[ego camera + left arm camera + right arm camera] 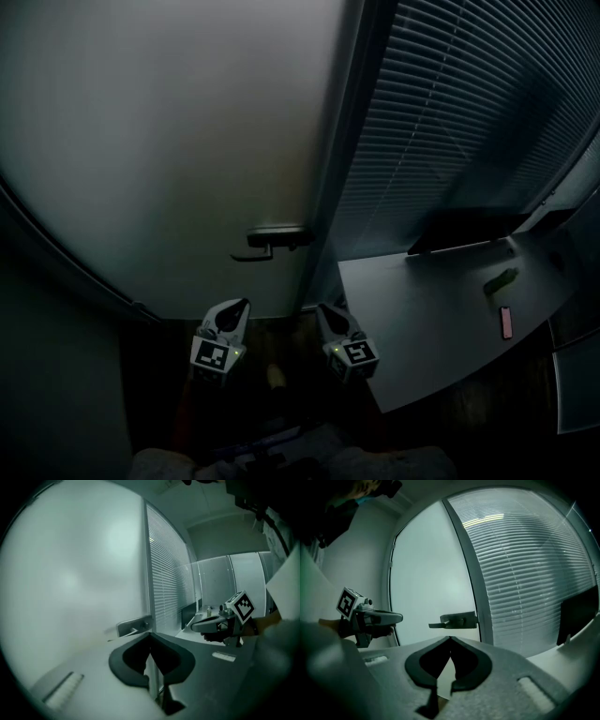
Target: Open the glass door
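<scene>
Both claws point at the frosted glass door (169,141), side by side and short of touching it. The left claw (150,637) is closed, tips together with nothing between them. The right claw (450,639) is likewise closed and empty. The door's lever handle (454,619) lies just ahead of both claws, untouched. Beyond the right claw's right side hang slatted blinds (450,122) above a pale surface (422,319).

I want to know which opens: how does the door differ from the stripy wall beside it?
The door is plain and milky; the stripy wall is covered in thin slats. The door carries a handle; the stripy wall has none. Both stand upright, side by side.
</scene>
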